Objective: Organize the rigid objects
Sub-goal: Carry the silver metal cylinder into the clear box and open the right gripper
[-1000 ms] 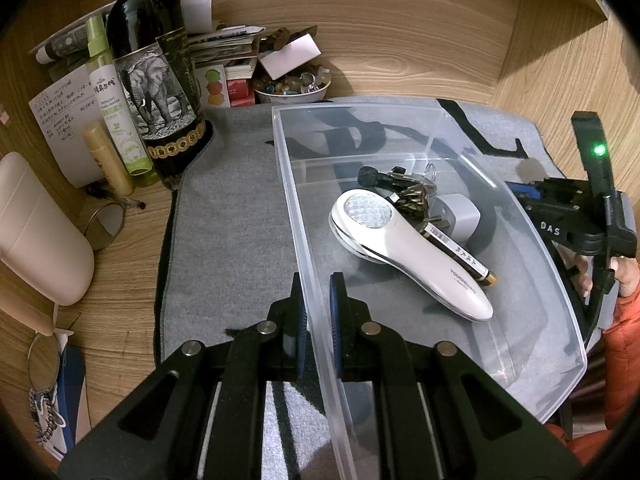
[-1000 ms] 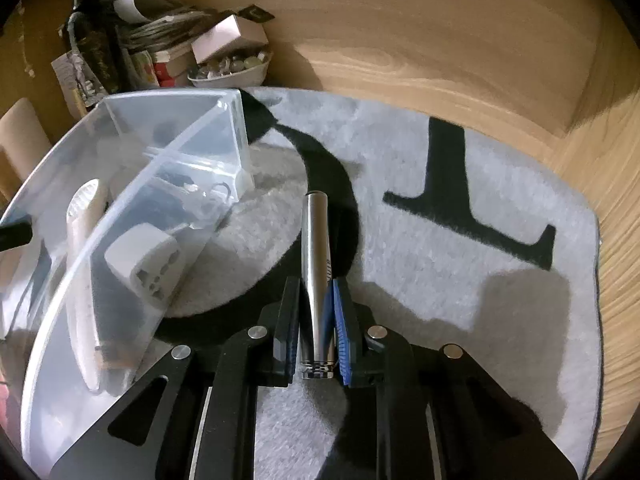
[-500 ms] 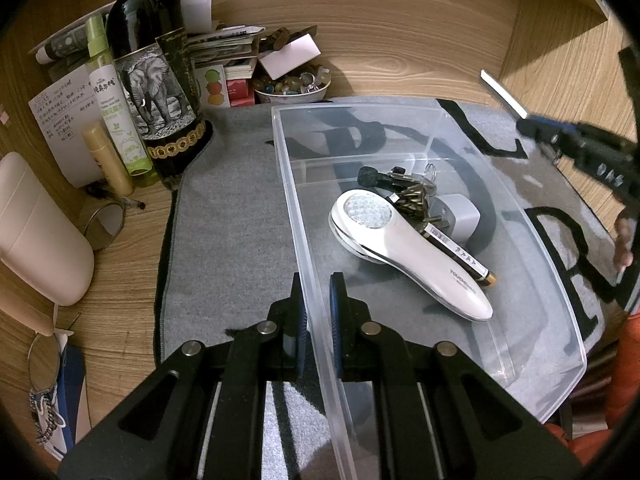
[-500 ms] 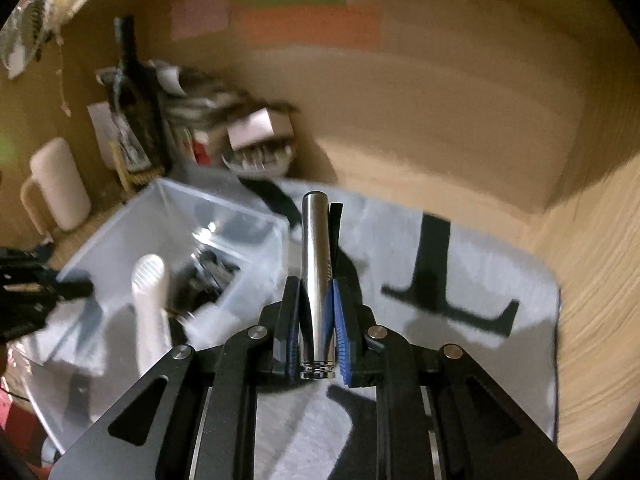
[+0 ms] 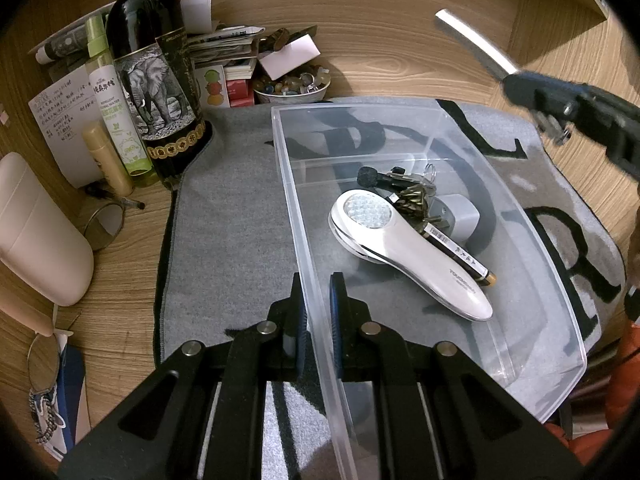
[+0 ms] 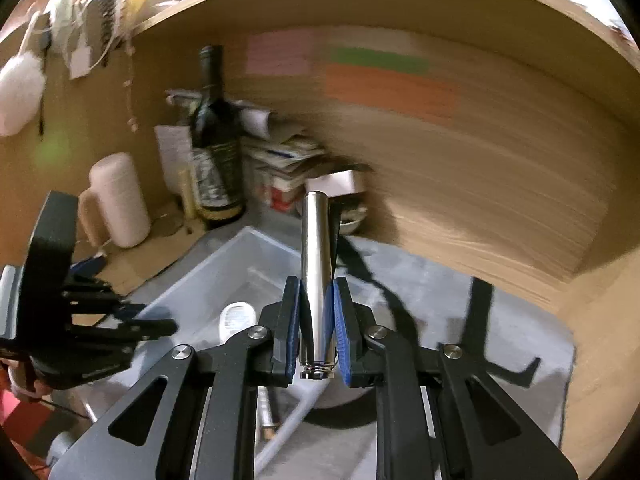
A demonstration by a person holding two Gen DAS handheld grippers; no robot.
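overhead, right claw (image 6: 316, 320) clamps a smooth steel cylinder (image 6: 316, 264) — left claw (image 5: 318, 312) pinches the clear plastic bin (image 5: 520, 216) wall.

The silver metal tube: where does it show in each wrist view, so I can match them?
Left wrist view: the silver metal tube is at upper right, blurred, sticking out of the right gripper above the clear bin.
Right wrist view: centre, upright between the right gripper's shut pads.
Shared landmark: the dark wine bottle at the back left.
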